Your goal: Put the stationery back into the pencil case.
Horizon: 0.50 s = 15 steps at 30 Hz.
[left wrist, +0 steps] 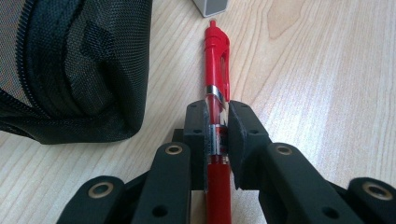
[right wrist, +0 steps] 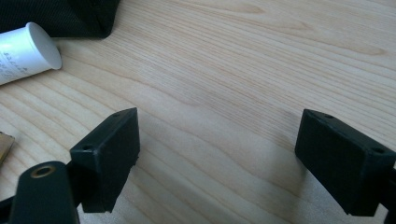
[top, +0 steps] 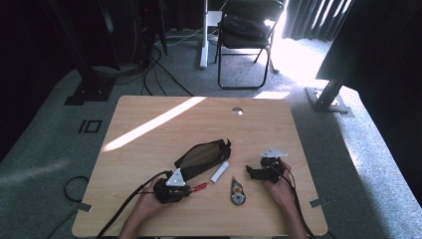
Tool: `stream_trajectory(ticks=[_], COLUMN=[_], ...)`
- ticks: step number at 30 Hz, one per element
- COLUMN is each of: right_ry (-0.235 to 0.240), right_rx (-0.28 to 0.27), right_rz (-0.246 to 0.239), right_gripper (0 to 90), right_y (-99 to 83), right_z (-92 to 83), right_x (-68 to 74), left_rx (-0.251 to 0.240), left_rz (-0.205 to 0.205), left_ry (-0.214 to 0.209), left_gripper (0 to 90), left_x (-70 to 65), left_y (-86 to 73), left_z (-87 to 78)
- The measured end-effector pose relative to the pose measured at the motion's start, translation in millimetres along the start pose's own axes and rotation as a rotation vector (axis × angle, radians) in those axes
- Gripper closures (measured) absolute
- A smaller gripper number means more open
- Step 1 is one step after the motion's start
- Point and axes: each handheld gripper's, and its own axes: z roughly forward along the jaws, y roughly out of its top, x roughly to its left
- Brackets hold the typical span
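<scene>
A pale wooden table with rounded corners and a fine straight grain stands on grey carpet; a band of sunlight crosses its far left part, and a black folding chair stands beyond it among dark curtains and loose cables. A small round cable hole sits near the far edge.

The left gripper is clamped on a red pen — glossy plastic with a clear barrel section and a silver ring, lying along the table with its clicker end pointing away. Just to the pen's left lies a black pencil case of coarse woven nylon with a mesh panel and a zipper. A white cylindrical tube lies just beyond the pen's tip, and a small rounded correction-tape dispenser rests nearer the person.

The right gripper stands with its blocky matte jaws wide apart over bare wood — nothing between them.
</scene>
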Motion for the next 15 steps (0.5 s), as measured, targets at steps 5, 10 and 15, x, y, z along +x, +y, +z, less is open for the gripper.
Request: stream_trajectory(ticks=[5, 10, 15], right_ry=[0.000, 0.000, 0.000], right_rx=[0.000, 0.000, 0.000], right_rz=[0.000, 0.000, 0.000], right_gripper=[13.8, 13.8, 13.7], right_y=[0.0, 0.0, 0.0], right_z=[0.0, 0.0, 0.0], right_x=[0.0, 0.0, 0.0], left_rx=[0.001, 0.004, 0.007], left_rz=[0.008, 0.012, 0.018], left_ry=[0.008, 0.027, 0.032], left_gripper=[79.4, 79.5, 79.5], left_x=[-1.3, -2.6, -3.8], left_y=[0.3, 0.8, 1.0], left_z=[-0.1, -0.1, -0.4])
